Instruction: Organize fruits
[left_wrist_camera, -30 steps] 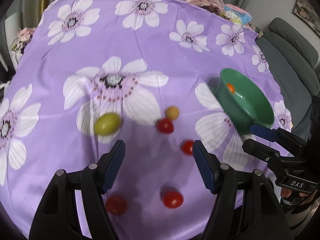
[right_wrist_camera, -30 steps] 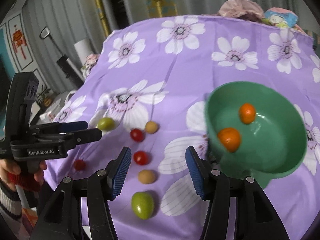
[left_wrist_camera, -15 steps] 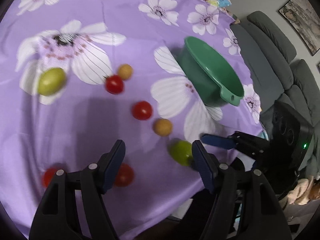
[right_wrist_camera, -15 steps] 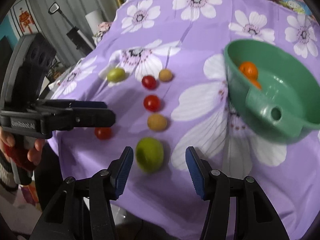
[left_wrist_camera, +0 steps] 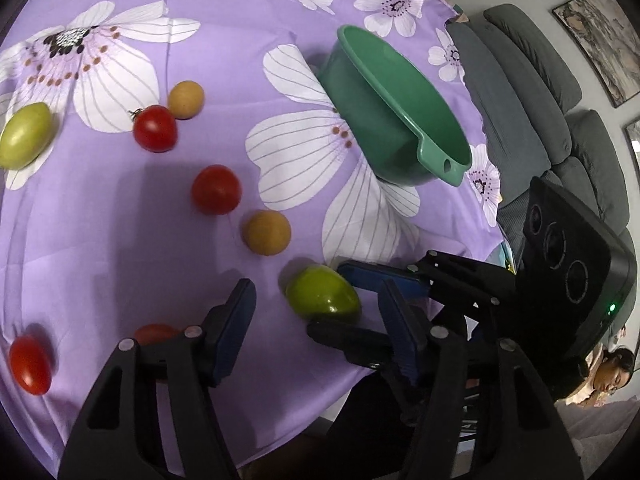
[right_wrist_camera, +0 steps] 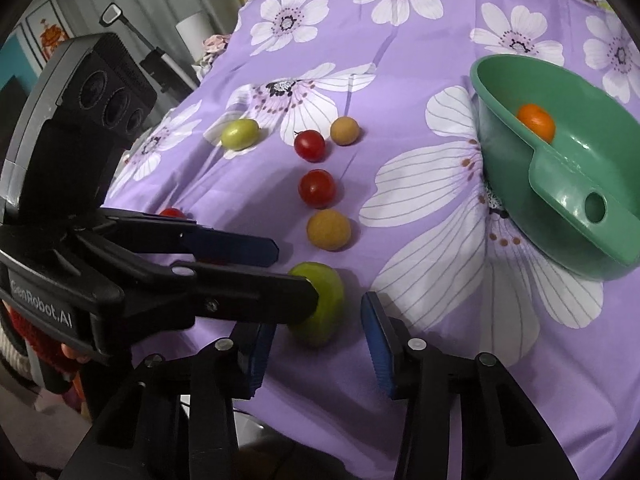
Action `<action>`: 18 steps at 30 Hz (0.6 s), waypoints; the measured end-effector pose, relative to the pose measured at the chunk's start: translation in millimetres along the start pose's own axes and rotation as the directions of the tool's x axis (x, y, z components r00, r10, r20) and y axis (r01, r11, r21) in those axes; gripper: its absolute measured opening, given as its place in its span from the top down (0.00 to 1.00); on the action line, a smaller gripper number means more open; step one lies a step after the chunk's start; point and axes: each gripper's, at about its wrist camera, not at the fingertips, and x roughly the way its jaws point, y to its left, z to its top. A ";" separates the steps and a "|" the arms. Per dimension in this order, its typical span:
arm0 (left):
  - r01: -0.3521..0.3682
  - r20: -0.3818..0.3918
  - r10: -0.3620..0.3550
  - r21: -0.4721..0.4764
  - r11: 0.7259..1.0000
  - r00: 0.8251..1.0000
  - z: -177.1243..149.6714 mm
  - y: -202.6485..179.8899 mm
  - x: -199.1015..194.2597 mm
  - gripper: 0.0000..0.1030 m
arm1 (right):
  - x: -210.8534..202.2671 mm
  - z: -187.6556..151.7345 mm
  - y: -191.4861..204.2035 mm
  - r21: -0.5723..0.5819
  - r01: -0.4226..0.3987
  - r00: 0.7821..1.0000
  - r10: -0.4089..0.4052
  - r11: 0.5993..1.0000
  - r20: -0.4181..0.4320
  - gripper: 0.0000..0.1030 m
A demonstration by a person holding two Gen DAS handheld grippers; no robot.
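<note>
Purple floral tablecloth (left_wrist_camera: 224,40) carries the loose fruit. Both grippers converge on the nearest green fruit (right_wrist_camera: 320,304), which rests on the cloth at the near edge. Right gripper (right_wrist_camera: 316,336) stands spread, its fingers flanking this fruit without touching it. Left gripper (left_wrist_camera: 316,324) is likewise released; its tip crosses in front of the fruit in the right wrist view. Green bowl (right_wrist_camera: 560,168) sits well apart to the right; only the right wrist view shows 1 orange fruit (right_wrist_camera: 536,122) inside. Left wrist view alone shows 2 red tomatoes (left_wrist_camera: 30,364) at the near-left edge and a grey sofa (left_wrist_camera: 532,92).
</note>
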 end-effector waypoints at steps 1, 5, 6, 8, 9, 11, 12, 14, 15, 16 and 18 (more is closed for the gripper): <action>0.005 -0.003 -0.005 0.001 1.000 1.000 0.2 0.1 0.4 0.40 | 0.8 0.4 1.4 -0.015 0.011 1.000 -0.011 1.000 -0.009 0.56; 0.008 -0.027 -0.007 0.018 1.000 1.000 0.5 -1.6 6.3 0.54 | 4.0 1.9 2.1 -0.057 0.032 0.999 -0.034 0.998 -0.036 0.59; 0.013 -0.033 -0.013 0.014 1.000 0.999 0.2 -1.2 8.6 0.55 | 3.9 2.2 1.8 -0.064 0.035 0.999 -0.038 0.997 -0.039 0.60; 0.025 -0.039 -0.025 0.001 1.000 0.999 1.2 0.3 11.2 0.62 | 5.1 2.4 4.0 -0.088 0.051 0.997 -0.055 0.995 -0.046 0.65; 0.020 -0.039 -0.020 0.000 1.000 0.999 1.2 0.8 11.9 0.62 | 5.6 2.8 5.4 -0.096 0.054 0.997 -0.059 0.994 -0.047 0.65; 0.014 -0.034 -0.014 0.002 1.000 0.999 1.1 1.4 11.5 0.62 | 5.6 3.0 5.6 -0.101 0.059 0.997 -0.064 0.993 -0.045 0.65; 0.015 -0.033 -0.015 0.004 1.000 0.999 1.5 0.9 11.7 0.62 | 5.0 2.4 6.2 -0.104 0.063 0.997 -0.067 0.993 -0.042 0.65; 0.014 -0.030 -0.014 0.011 1.000 0.999 1.7 0.0 9.8 0.63 | 3.9 2.1 6.4 -0.099 0.064 0.997 -0.067 0.993 -0.034 0.65; 0.013 -0.027 -0.012 0.017 1.000 1.000 2.7 -2.3 9.8 0.63 | 3.0 2.1 6.7 -0.098 0.065 0.997 -0.068 0.993 -0.029 0.65; 0.011 -0.022 -0.011 0.023 1.000 1.000 3.0 -3.5 8.2 0.63 | 1.9 2.3 7.6 -0.099 0.068 0.997 -0.070 0.993 -0.023 0.65; 0.011 -0.009 -0.011 0.033 0.999 1.000 3.5 -5.2 3.9 0.63 | -1.8 3.7 9.1 -0.100 0.076 0.997 -0.077 0.992 -0.007 0.65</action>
